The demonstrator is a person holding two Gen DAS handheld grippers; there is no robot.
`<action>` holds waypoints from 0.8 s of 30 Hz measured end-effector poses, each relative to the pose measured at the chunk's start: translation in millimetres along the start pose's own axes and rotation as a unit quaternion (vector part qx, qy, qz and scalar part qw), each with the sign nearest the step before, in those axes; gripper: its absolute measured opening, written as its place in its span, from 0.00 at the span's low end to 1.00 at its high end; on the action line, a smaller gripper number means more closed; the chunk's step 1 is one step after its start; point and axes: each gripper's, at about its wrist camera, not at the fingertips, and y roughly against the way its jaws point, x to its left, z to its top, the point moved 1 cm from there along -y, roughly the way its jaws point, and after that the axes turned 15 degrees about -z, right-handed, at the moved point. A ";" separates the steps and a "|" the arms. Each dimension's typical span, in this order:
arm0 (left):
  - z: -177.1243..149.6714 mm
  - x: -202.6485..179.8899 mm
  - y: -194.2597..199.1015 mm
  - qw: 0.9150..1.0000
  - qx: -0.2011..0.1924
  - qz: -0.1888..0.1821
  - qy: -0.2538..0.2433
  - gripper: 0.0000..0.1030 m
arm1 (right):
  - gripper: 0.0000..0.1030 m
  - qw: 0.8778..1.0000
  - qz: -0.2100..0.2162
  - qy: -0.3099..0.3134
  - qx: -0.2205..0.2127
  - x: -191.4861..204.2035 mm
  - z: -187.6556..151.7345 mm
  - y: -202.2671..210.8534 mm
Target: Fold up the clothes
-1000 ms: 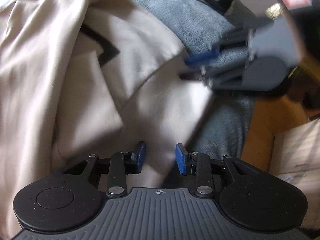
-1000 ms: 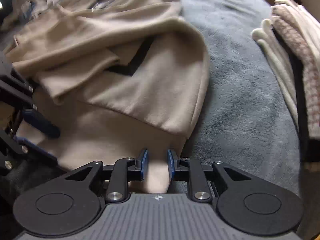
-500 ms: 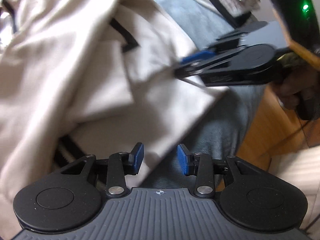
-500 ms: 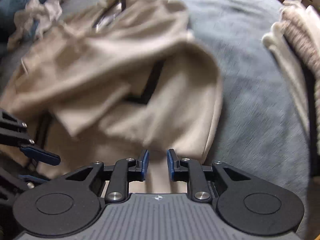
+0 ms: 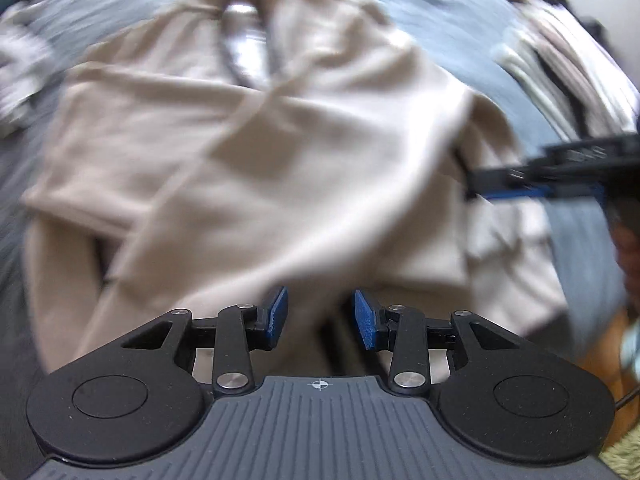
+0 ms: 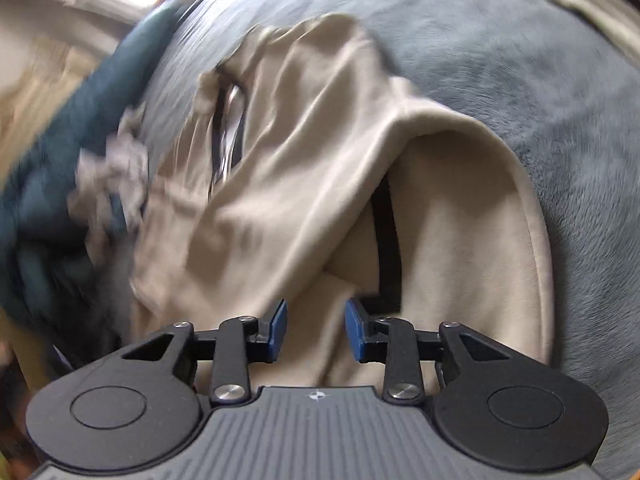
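Observation:
A beige garment with black trim [image 5: 280, 152] lies rumpled on a blue-grey blanket [image 5: 460, 12]; it also shows in the right wrist view [image 6: 304, 200]. My left gripper [image 5: 320, 320] is open just above the garment's near edge, with nothing between its blue pads. My right gripper [image 6: 314, 328] is open over the garment's near fold beside the black trim [image 6: 386, 232], and holds nothing. The right gripper's fingers also show at the right edge of the left wrist view [image 5: 540, 180], beside the garment's right edge.
Folded striped and white clothes [image 5: 560, 60] lie at the far right on the blanket [image 6: 520, 60]. A dark teal cloth [image 6: 60, 152] and a crumpled pale cloth [image 6: 112, 176] lie at the left. A wooden floor [image 5: 612, 344] shows past the blanket's edge.
Both grippers have drawn back and swung, so that more of the garment is in view. The right gripper's jaws have opened wider. The garment's folds have shifted.

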 end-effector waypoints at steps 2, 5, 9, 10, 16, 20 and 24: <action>-0.1 10.8 3.6 0.999 -0.027 0.024 0.031 0.36 | 0.37 1.000 0.014 -0.021 -0.005 1.8 17.9 -4.5; -1.2 28.9 12.2 0.994 -0.062 0.059 0.073 0.37 | 0.41 1.000 -0.009 -0.005 -0.009 9.3 42.3 -11.4; -1.9 48.8 16.9 0.988 -0.090 0.080 0.100 0.39 | 0.47 0.996 -0.038 -0.085 0.016 -10.1 54.7 -28.1; 1.4 51.9 16.0 0.988 -0.092 0.082 0.097 0.39 | 0.47 0.993 -0.033 -0.111 0.021 -16.1 55.1 -32.2; 36.9 59.7 9.3 0.988 -0.121 0.054 0.080 0.41 | 0.46 0.979 0.019 -0.205 0.011 -33.7 53.4 -53.2; 84.8 63.4 -15.1 0.990 -0.128 -0.016 0.051 0.41 | 0.46 0.973 0.028 -0.231 0.003 -35.2 53.6 -60.2; 136.2 67.6 -54.3 0.993 -0.100 -0.061 0.010 0.41 | 0.46 0.972 0.032 -0.232 -0.010 -33.3 58.0 -63.2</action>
